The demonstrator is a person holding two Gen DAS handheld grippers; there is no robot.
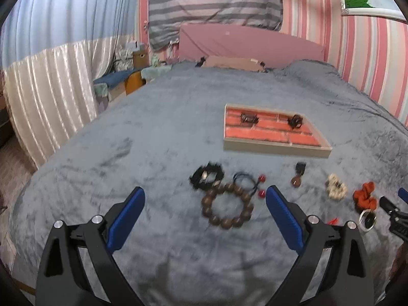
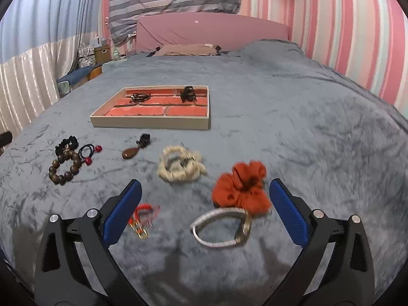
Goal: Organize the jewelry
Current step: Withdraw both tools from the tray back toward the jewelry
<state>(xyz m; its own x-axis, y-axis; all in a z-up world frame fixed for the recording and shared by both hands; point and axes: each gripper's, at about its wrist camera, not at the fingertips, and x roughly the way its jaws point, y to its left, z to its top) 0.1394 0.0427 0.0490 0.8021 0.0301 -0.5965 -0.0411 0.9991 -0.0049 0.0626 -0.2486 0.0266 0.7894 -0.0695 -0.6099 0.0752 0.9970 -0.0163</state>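
On the blue-grey bedspread a brown wooden bead bracelet [image 1: 227, 207] lies between the spread fingers of my left gripper [image 1: 205, 191], which is open and holds nothing. Beside the beads lie a black scrunchie [image 1: 206, 176] and a black hair tie with red balls [image 1: 248, 182]. My right gripper [image 2: 205, 182] is open and empty over an orange scrunchie [image 2: 242, 191] and a silver bangle [image 2: 221, 227]. A cream scrunchie [image 2: 179, 167], a brown pendant [image 2: 131, 152] and a red cord charm [image 2: 141, 219] lie nearby. The tray [image 2: 150, 122] with red compartments holds two dark pieces in its far row.
A pink headboard [image 1: 250, 44] and a striped duvet [image 1: 214, 0] stand at the far end of the bed. White curtains [image 1: 46, 89] and boxes are off the left edge. A pink striped wall [image 2: 357, 38] runs along the right. The right gripper's fingers [image 1: 392, 209] show at the left view's right edge.
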